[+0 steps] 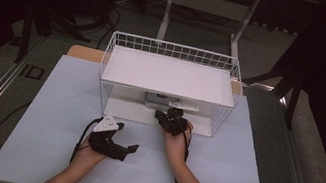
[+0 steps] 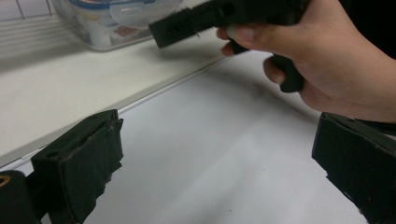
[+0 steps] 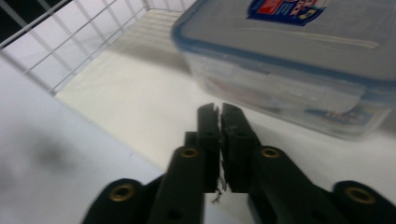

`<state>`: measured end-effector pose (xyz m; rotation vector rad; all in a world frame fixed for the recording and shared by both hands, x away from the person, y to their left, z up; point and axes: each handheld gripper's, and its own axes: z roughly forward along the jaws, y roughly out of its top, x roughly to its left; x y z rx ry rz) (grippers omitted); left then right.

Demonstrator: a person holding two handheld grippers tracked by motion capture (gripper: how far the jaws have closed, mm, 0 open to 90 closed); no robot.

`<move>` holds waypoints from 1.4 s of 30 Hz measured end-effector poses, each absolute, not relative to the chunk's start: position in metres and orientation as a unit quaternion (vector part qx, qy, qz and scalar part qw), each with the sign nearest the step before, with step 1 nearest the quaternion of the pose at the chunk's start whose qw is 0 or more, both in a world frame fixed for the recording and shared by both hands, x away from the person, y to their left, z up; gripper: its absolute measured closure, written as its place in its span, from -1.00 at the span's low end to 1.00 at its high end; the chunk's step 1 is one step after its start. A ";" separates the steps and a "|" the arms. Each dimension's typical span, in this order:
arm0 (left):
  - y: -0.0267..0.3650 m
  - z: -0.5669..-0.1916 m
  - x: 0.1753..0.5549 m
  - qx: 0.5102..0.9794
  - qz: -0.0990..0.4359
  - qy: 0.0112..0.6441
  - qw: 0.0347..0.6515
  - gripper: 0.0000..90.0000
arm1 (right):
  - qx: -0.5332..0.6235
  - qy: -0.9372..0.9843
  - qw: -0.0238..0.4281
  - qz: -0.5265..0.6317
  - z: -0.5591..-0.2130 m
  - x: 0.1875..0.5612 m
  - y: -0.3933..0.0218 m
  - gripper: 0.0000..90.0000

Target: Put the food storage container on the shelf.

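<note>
1. High view: we have the right gripper (image 1: 172,118) at the centre of the frame, at the open front of the wire basket (image 1: 119,38), under its white shelf (image 1: 169,75). The box (image 1: 161,101) sits just above it, on the basket's floor. The left gripper (image 1: 113,146) rests lower left on the tabletop (image 1: 39,151); we should keep it there, out of the way.

2. Left gripper view: its jaws stand wide apart at the bottom corners with nothing between them, so it is released. The right hand (image 2: 327,70) fills the upper right, and the box (image 2: 112,21) sits at upper left.

3. Right gripper view: the right gripper (image 3: 220,109) has its jaws nearly together and empty. The box (image 3: 289,60), lid latched, lies upper right, just beyond the tips. We judge the latch tab (image 3: 299,91) the likely target; we should approach squarely and gently so the box does not slide back.
</note>
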<state>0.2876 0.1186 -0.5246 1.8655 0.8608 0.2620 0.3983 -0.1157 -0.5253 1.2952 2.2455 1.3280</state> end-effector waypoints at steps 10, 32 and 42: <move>0.123 -0.514 0.285 0.770 0.115 0.357 0.517 -0.94 | 0.399 0.787 0.110 0.457 -0.516 0.371 -0.131 0.44; 0.130 -0.501 0.265 0.779 0.112 0.340 0.515 -0.94 | 0.332 0.799 0.102 0.491 -0.499 0.322 -0.153 -0.59; 0.134 -0.500 0.256 0.779 0.107 0.336 0.518 -0.94 | 0.326 0.800 0.117 0.489 -0.496 0.302 -0.172 -0.58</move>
